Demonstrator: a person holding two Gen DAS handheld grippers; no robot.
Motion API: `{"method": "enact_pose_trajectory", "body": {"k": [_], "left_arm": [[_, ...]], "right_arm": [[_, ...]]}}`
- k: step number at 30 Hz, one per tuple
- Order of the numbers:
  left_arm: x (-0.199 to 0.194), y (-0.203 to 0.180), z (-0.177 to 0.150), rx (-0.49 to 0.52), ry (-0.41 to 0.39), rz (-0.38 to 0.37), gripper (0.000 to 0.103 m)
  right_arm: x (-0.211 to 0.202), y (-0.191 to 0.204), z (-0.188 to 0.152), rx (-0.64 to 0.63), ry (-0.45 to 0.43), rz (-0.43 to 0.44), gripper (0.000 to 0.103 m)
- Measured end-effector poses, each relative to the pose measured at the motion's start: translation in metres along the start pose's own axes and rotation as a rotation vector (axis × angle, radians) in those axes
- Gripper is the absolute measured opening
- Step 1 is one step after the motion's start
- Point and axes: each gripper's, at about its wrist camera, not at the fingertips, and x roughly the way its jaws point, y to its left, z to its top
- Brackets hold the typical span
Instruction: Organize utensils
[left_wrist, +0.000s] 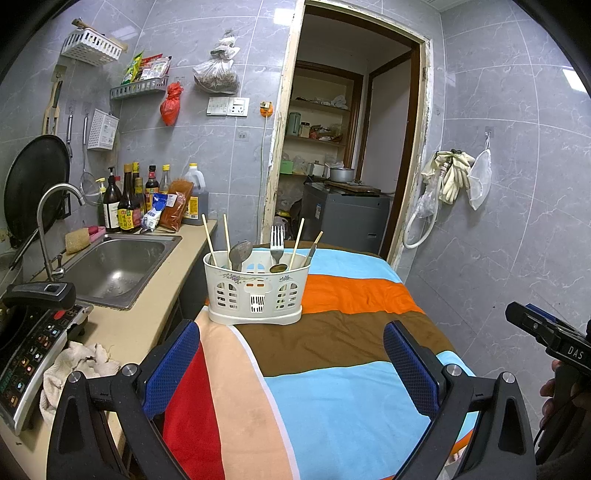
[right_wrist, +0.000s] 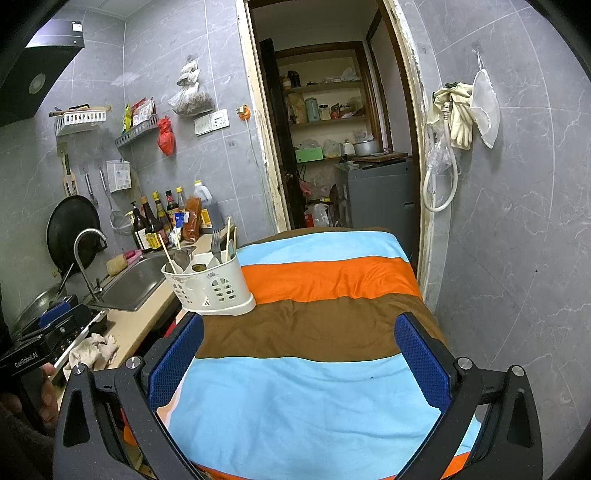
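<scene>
Both grippers: left gripper (left_wrist: 291, 363) and right gripper (right_wrist: 299, 360) are hovering wide, empty | utensils are all standing in caddy (left_wrist: 255, 291) at far left | you're finishing: be keeping clear of it.

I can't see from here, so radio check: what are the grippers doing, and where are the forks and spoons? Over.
Left gripper open, empty; right gripper too. Fork, spoons, chopsticks upright in the white caddy on the striped cloth. Nothing between.

- steel sink (left_wrist: 114, 269) off to the claw's left, sauce bottles (left_wrist: 127, 199) lined up behind it
- striped cloth (left_wrist: 332, 332) right under the claw
- rubber gloves (left_wrist: 452, 173) hanging on the wall, far right
</scene>
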Motion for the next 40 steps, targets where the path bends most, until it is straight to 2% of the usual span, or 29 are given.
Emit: {"method": "enact_pose_trajectory", "body": {"k": [40], "left_arm": [[-0.0019,0.0064,-0.0073,-0.007,0.017,0.003,0.100]], "right_arm": [[-0.0033,-0.0013,-0.0003,-0.001,0.008,0.000,0.101]]}}
